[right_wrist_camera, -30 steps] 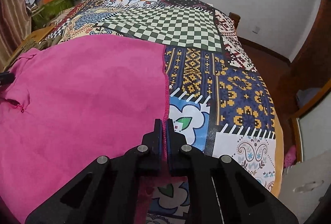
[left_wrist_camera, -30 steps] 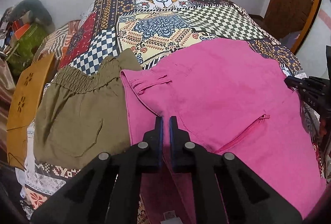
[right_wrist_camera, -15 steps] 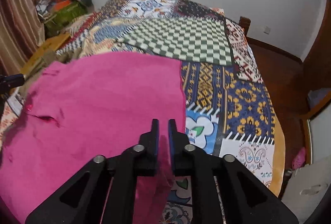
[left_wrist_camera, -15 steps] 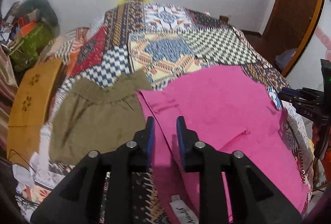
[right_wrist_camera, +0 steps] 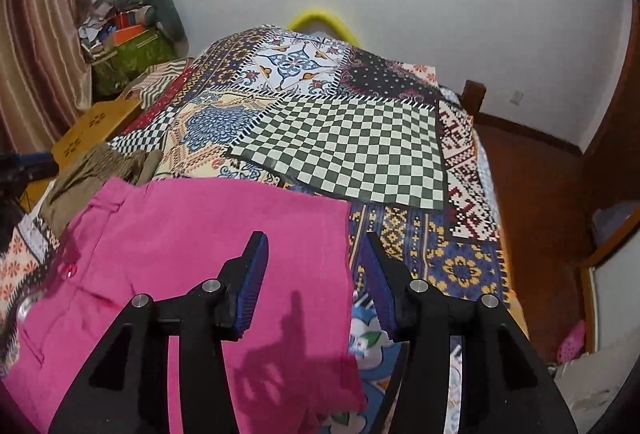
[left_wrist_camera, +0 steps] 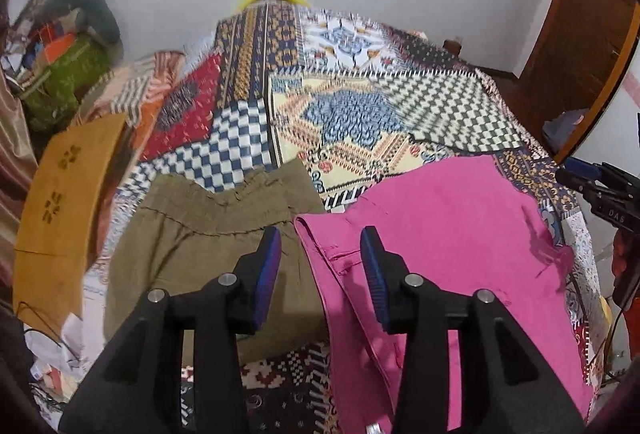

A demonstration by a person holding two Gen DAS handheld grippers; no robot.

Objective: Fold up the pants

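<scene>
Patchwork bedspread (left_wrist_camera: pixel 352 113) covers the bed under both my tools, with a white wall behind it. Going from left to right: below and left of my left tool (left_wrist_camera: pixel 320 270) lie olive pants (left_wrist_camera: pixel 192 242), and directly under and right of it lie the pink pants (left_wrist_camera: pixel 452 234), spread flat on the bed. The jaws of this tool have just been opening and now stand apart with nothing pressed between the pads; the waistband corner of the pink pants is seen through the gap, lower down. My right tool (right_wrist_camera: pixel 316 278) has also just been opening, and it is released too; the hem edge of the pink pants (right_wrist_camera: pixel 224 234) lies below it, between the jaws in the view, not gripped.

I judge the pink cloth light, soft and limp, so it will sag and wrinkle when lifted. Best hold is at the edges: waistband corner for the left tool, hem corner for the right.
</scene>
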